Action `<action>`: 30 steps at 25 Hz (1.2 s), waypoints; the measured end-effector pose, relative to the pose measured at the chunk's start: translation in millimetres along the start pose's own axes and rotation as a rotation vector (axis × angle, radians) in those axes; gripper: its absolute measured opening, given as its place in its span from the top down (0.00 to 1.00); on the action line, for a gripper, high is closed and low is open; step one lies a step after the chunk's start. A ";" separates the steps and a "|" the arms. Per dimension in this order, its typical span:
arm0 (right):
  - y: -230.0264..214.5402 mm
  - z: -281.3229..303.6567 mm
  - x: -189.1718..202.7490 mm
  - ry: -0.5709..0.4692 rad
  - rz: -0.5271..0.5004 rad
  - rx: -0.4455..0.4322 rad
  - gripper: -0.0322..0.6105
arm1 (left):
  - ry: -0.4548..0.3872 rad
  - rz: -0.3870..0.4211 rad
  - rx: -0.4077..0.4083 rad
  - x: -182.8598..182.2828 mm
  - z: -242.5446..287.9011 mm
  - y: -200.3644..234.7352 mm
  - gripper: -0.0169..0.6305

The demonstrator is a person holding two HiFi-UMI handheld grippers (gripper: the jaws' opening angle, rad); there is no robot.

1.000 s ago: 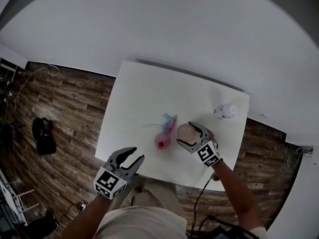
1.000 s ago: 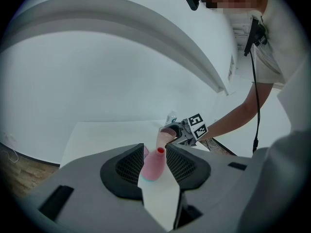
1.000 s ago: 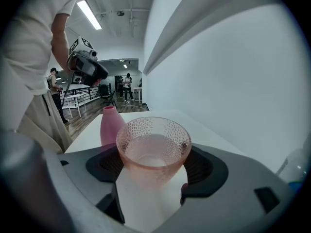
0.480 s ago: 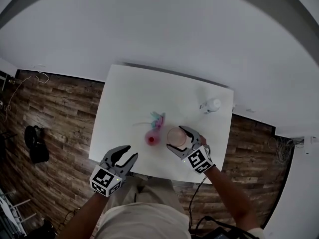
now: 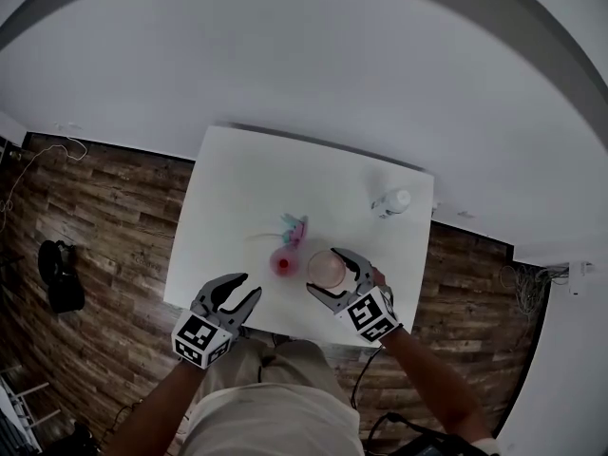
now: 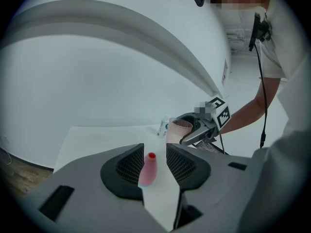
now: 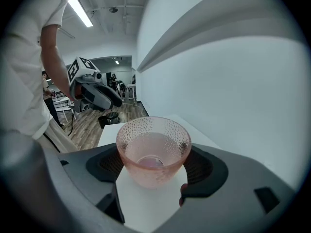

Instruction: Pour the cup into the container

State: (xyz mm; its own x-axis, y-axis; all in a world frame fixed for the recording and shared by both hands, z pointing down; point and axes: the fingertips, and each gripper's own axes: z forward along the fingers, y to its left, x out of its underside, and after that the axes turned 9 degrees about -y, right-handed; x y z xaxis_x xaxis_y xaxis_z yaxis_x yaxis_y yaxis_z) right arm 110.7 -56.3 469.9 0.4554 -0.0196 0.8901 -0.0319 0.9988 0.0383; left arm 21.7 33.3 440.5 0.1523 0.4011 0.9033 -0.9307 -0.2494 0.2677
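Observation:
A pink dimpled cup [image 5: 325, 265] with liquid in it sits between the jaws of my right gripper [image 5: 332, 274], which is shut on it. In the right gripper view the cup [image 7: 153, 152] stands upright over the white table [image 7: 150, 208]. A small pink narrow-necked container [image 5: 283, 262] stands on the table just left of the cup. My left gripper [image 5: 243, 286] is open at the table's near edge, left of the container and apart from it. In the left gripper view the container [image 6: 148, 170] shows beyond the open jaws, with the cup [image 6: 179, 130] to its right.
A white bottle [image 5: 391, 201] stands at the table's far right. A teal and pink object [image 5: 295, 226] lies just behind the container. The white table [image 5: 237, 198] is ringed by wooden floor [image 5: 104, 217]. A white wall runs along its far side.
The head view has shifted. My right gripper has brought the cup slightly closer to the container and to the near edge. My left gripper has come a little nearer the container, still open.

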 end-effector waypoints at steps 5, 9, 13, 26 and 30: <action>7.3 -1.3 -2.9 0.036 -0.014 -0.003 0.37 | -0.007 -0.003 0.002 1.9 -0.3 -1.6 0.76; 11.8 0.8 -4.4 0.067 -0.027 -0.011 0.37 | -0.013 -0.015 0.000 4.5 0.4 -0.3 0.76; 13.5 2.3 -5.9 0.090 -0.021 -0.009 0.37 | -0.006 -0.016 0.004 11.8 1.8 -1.7 0.76; 21.1 5.1 -5.7 0.180 -0.038 -0.030 0.37 | 0.018 -0.010 0.068 55.6 28.6 -33.9 0.76; 25.1 10.8 -8.3 0.189 -0.040 -0.043 0.37 | 0.003 -0.028 0.053 65.7 41.1 -43.1 0.76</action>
State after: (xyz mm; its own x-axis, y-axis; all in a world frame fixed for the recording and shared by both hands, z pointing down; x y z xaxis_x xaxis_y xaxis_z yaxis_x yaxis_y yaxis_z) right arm 96.5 -31.6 468.4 0.6143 -0.0541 0.7872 0.0254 0.9985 0.0489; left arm 85.5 34.2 502.0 0.1768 0.4111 0.8943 -0.9070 -0.2848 0.3102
